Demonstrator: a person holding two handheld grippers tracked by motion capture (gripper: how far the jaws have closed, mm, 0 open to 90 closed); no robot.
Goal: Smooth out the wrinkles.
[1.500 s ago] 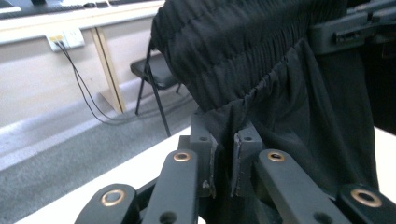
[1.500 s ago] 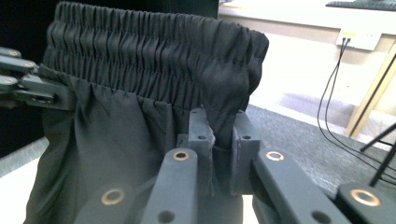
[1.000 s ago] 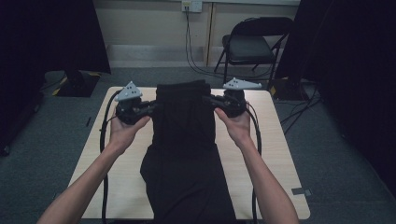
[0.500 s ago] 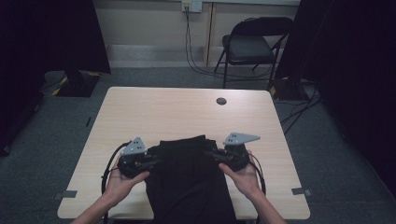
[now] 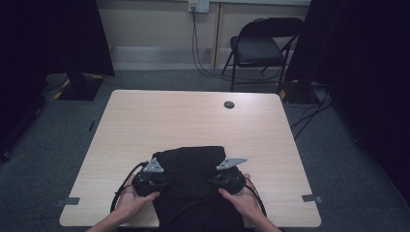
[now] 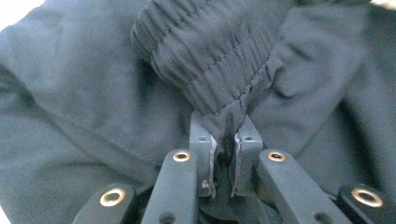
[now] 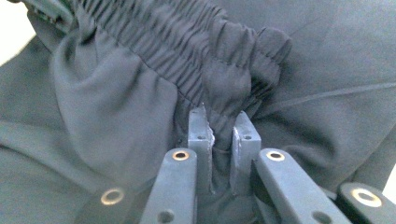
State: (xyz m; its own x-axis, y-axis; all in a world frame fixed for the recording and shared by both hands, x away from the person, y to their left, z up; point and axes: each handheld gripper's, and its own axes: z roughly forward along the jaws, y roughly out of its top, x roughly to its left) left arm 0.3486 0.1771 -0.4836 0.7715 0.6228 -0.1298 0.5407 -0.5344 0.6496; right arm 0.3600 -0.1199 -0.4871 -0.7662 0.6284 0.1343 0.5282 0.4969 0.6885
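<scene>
With both my left gripper (image 6: 225,151) and right gripper (image 7: 222,140) clenched on the black trousers' (image 5: 193,169) gathered waistband at the bench's (image 5: 193,121) near edge, I should pull evenly, keeping the band taut.

From the high view your room is dim: the counter (image 5: 193,121) is the brightest surface, evenly lit from above with no hard shadows, while both side margins sink into near-black. The black cloth (image 5: 193,169) shows almost no detail there (its folds merge into one dark shape), and the picture is soft and a little grainy. In your left gripper view the tool (image 6: 223,163) and the gathered hem are sharp, the outer cloth blurred, with a blown-out white corner at upper left. Your right gripper view is similar, the right tool (image 7: 223,154) crisp and pale glare at both side edges.
</scene>
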